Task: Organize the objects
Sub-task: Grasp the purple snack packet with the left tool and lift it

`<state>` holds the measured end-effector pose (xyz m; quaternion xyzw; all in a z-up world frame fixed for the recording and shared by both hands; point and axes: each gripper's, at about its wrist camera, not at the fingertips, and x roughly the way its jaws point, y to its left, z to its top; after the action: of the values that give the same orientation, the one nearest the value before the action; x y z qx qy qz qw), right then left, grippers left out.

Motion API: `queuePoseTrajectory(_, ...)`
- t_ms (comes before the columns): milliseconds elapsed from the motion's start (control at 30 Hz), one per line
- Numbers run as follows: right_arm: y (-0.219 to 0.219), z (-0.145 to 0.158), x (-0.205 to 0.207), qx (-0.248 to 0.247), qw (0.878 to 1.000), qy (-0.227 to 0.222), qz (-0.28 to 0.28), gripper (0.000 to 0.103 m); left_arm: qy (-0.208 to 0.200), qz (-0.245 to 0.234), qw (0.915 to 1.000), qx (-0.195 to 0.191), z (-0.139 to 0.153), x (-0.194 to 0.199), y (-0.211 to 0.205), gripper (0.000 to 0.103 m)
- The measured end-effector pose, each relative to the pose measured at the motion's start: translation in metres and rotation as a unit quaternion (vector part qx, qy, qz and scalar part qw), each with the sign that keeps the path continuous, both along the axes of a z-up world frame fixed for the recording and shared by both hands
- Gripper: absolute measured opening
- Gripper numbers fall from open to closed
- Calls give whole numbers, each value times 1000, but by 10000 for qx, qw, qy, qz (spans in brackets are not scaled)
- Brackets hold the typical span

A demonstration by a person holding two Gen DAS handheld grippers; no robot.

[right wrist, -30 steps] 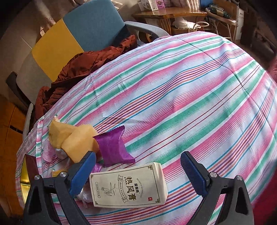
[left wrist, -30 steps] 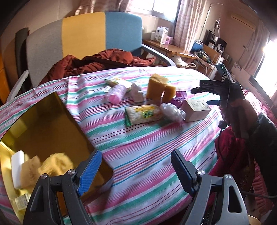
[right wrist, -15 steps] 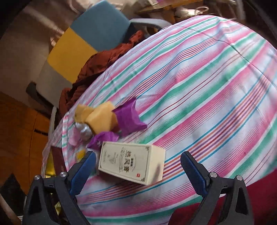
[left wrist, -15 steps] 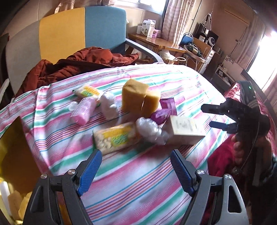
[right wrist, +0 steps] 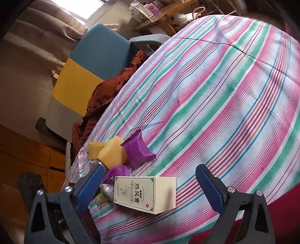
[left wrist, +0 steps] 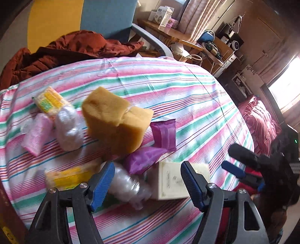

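A pile of small items lies on the striped tablecloth [left wrist: 196, 97]: a yellow sponge block [left wrist: 116, 120], two purple packets [left wrist: 166, 134], a clear plastic bag [left wrist: 129, 185], yellow-green packets [left wrist: 71, 177], a pink packet [left wrist: 36, 135] and a cream box with Chinese print [left wrist: 174, 181]. My left gripper [left wrist: 148, 182] is open, low over the clear bag and the box. My right gripper [right wrist: 150, 187] is open with the cream box [right wrist: 144, 191] between its fingers, not touching; it also shows at the right of the left wrist view [left wrist: 243, 165].
A blue, yellow and grey chair [left wrist: 80, 16] with a rust-red jacket [left wrist: 71, 48] stands behind the table. A wooden desk with clutter [left wrist: 187, 39] is farther back. A pink cushion [left wrist: 262, 120] lies right of the table edge.
My left gripper has swung right from the gold tray and closed in on the pile. My right gripper has tilted and drawn nearer the cream box.
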<state>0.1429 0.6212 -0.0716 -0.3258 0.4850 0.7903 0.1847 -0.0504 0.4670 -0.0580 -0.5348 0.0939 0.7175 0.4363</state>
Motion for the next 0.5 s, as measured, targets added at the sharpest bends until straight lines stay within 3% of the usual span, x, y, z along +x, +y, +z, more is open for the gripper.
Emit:
queuePoseTrajectory(100, 1, 0, 0, -87, 9999, 92, 46, 99, -56, 96, 9996, -258, -18, -10, 17, 72)
queuePoseTrajectory(167, 0, 0, 0, -88, 9999, 123, 73, 99, -269, 103, 9992, -290, -32, -18, 19, 61)
queuePoseTrajectory(200, 0, 0, 0, -92, 9998, 139, 84, 99, -319, 109, 9991, -268, -35, -18, 16, 50)
queuePoseTrajectory(267, 0, -1, -1, -109, 9998, 145, 106, 99, -243, 38, 9995, -221, -37, -16, 8, 45)
queuePoseTrajectory(500, -4, -1, -9, -25, 9995, 82, 315, 99, -19, -243, 9997, 18, -26, 6, -33, 44)
